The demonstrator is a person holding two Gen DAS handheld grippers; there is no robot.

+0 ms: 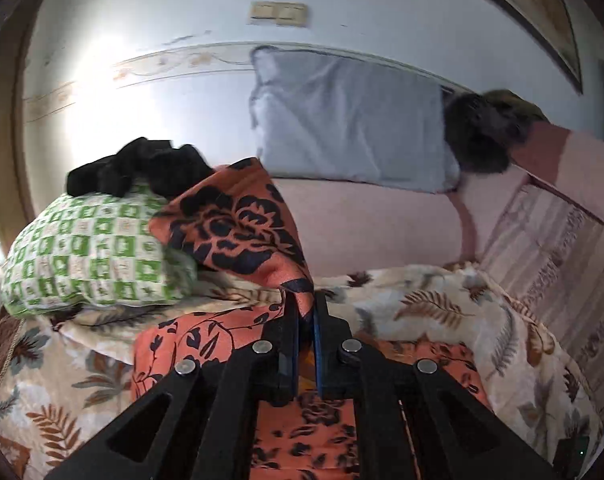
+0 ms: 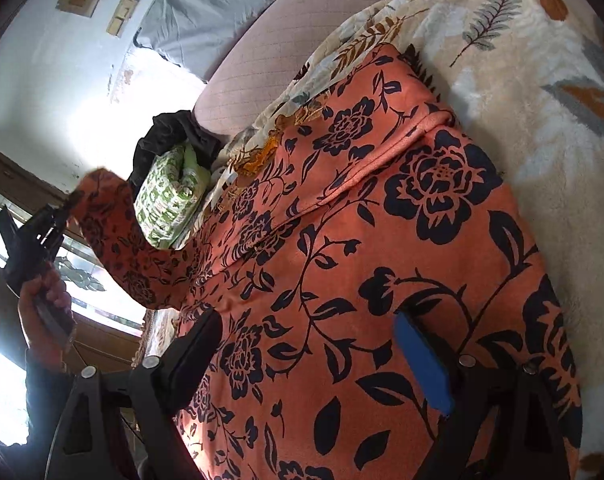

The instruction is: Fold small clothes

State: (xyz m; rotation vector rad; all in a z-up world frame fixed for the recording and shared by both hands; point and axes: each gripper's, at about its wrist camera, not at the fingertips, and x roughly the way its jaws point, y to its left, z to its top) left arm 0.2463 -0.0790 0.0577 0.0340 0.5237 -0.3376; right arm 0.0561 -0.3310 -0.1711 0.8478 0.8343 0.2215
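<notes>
An orange garment with a black flower print (image 2: 342, 264) lies spread on the bed. My left gripper (image 1: 305, 312) is shut on one corner of the orange garment (image 1: 237, 220) and holds it lifted above the rest of the cloth. In the right wrist view the left gripper (image 2: 71, 200) shows at the left edge in a person's hand (image 2: 45, 292), with a flap of the garment hanging from it. My right gripper (image 2: 314, 328) stands open just over the flat part of the garment, nothing between its fingers.
A cream blanket with a leaf print (image 1: 442, 304) covers the bed. A green-and-white checked pillow (image 1: 85, 248) with a black cloth (image 1: 141, 168) on top lies at the left. A grey pillow (image 1: 350, 120) leans on the wall, and a pink cover (image 1: 374, 224) lies below it.
</notes>
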